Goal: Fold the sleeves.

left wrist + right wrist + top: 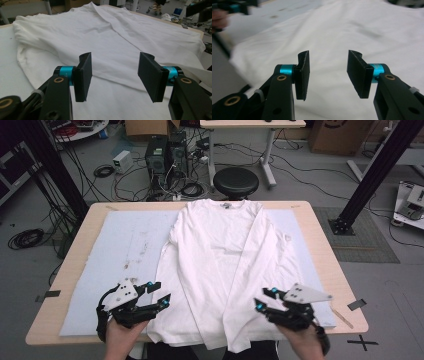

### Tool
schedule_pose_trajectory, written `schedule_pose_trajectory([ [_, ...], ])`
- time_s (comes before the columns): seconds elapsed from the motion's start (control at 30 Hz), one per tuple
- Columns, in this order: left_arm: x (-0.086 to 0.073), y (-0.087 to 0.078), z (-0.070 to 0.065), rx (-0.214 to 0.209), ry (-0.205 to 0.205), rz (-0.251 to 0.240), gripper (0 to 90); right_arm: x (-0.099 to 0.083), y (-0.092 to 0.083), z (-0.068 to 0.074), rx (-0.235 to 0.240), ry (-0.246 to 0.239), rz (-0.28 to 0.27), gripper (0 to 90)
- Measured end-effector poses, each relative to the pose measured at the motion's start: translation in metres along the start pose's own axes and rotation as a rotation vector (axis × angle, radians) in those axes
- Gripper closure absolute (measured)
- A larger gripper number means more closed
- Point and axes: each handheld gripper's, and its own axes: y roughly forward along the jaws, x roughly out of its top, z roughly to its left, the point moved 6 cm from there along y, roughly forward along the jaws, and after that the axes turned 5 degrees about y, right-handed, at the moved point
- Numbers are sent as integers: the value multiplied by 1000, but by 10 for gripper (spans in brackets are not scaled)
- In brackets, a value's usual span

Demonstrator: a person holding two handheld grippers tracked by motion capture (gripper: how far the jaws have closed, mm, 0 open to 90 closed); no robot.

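Observation:
A white long-sleeved shirt [225, 260] lies flat on the table, collar at the far end, both sleeves folded in over the body and the hem hanging a little over the near edge. My left gripper [161, 293] hovers open at the shirt's near left corner, its jaws pointing toward the cloth. In the left gripper view the gripper [115, 77] has nothing between its pads, and the shirt [112, 37] spreads beyond them. My right gripper [261, 300] is open at the near right side of the hem. In the right gripper view the gripper [328, 75] is empty above the shirt [337, 30].
A pale mat [125, 250] covers the wooden table [67, 270]. Behind the far edge stands a black stool [236, 181], with computer towers [165, 155] and cables on the floor. Black frame posts rise at the left and at the right [370, 175].

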Motion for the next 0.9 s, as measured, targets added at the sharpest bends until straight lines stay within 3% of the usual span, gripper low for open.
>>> schedule_pose_trajectory([
  [0.23, -2, 1, 3, 35, 12, 14, 447, -7, -36, -94, -229, 161, -68, 509],
  [0.47, -6, 2, 8, 96, 12, 42, 445, -15, -55, -152, -363, 249, -97, 462],
  [0.57, -7, 1, 8, 111, 17, 46, 433, -22, -58, -166, -389, 276, -104, 447],
  [0.7, -11, -2, 11, 134, 11, 56, 427, -32, -60, -173, -403, 261, -87, 438],
  [0.9, -13, -1, 13, 149, 4, 60, 403, -39, -62, -170, -398, 235, -67, 416],
])
